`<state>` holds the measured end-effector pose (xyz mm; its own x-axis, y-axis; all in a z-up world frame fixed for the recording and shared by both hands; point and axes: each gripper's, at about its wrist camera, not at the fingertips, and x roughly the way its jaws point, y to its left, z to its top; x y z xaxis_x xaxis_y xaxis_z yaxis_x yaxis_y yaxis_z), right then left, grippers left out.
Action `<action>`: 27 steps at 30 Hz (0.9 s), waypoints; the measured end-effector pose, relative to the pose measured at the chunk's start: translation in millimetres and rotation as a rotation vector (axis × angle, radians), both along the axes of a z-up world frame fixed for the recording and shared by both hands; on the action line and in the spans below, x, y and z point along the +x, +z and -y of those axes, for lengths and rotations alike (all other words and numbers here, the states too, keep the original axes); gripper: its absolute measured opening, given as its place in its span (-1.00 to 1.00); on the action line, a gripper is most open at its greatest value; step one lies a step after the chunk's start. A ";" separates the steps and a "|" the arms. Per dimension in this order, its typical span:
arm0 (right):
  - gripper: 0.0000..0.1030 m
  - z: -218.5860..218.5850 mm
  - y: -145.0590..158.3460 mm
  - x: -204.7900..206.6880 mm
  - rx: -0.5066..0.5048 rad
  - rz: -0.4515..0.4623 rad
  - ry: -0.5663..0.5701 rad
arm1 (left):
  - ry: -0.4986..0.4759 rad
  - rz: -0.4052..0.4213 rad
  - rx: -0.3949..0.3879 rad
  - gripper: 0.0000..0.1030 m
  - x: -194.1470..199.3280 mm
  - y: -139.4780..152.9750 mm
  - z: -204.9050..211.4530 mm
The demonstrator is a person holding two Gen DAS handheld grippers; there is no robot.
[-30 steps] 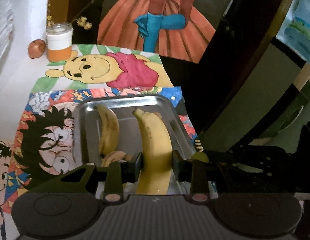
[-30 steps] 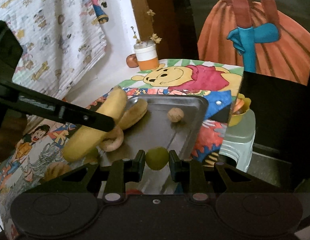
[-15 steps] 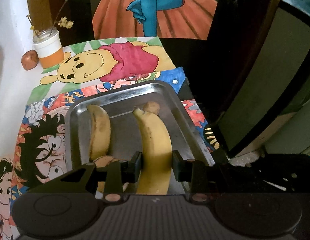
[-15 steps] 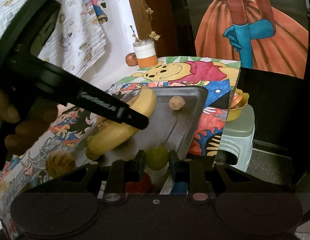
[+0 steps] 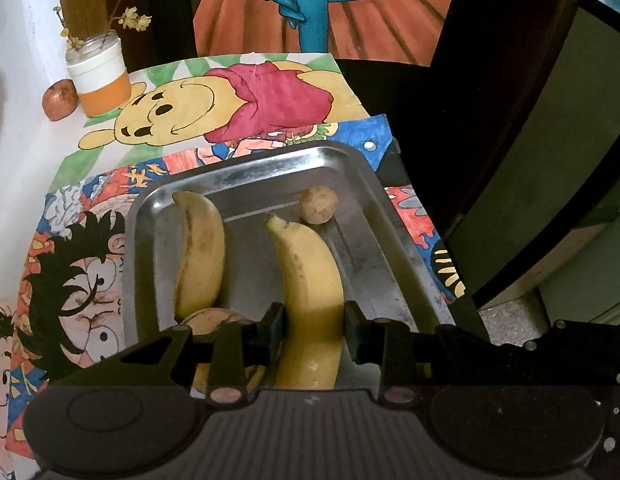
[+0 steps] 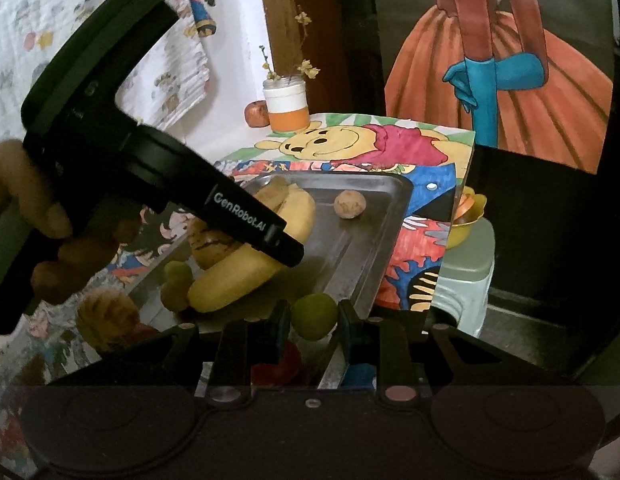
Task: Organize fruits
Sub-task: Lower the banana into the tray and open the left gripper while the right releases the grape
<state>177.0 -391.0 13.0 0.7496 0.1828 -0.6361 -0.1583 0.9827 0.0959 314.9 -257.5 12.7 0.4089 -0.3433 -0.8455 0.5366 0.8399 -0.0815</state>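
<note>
My left gripper [image 5: 314,330] is shut on a yellow banana [image 5: 310,280] and holds it over the steel tray [image 5: 394,240]. In the tray lie a second banana [image 5: 200,256], a small round brown fruit [image 5: 319,210] and a tan fruit [image 5: 214,320] at the near end. My right gripper [image 6: 314,326] is shut on a small green fruit [image 6: 314,316] at the tray's near edge [image 6: 366,280]. In the right wrist view the left gripper's body [image 6: 150,176] crosses over the held banana [image 6: 238,280].
A jar with an orange band [image 5: 102,76] and a reddish fruit [image 5: 60,100] stand at the table's far left. A yellow bowl [image 6: 468,220] sits on a grey stool [image 6: 466,276] right of the table. More fruits [image 6: 106,320] lie on the cartoon-print cloth left of the tray.
My left gripper has carried the banana further over the tray and lifted, so more of the tray shows. My right gripper has kept the green fruit near the tray's near edge.
</note>
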 end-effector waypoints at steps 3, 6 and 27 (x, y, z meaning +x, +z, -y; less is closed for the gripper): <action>-0.45 -3.4 -1.0 -0.1 -0.027 0.002 0.004 | -0.001 -0.001 -0.002 -0.32 -0.1 0.3 0.2; -0.45 -5.2 -1.4 0.6 -0.045 0.002 0.009 | -0.001 -0.002 -0.004 -0.32 0.0 0.2 0.2; -0.38 -16.7 2.7 6.7 -0.170 -0.038 0.027 | 0.006 -0.024 -0.034 -0.31 2.5 1.8 -2.9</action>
<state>183.7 -374.3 15.7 0.7205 0.0904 -0.6876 -0.1847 0.9807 -0.0645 317.5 -254.6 14.5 0.3908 -0.3694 -0.8431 0.5289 0.8397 -0.1228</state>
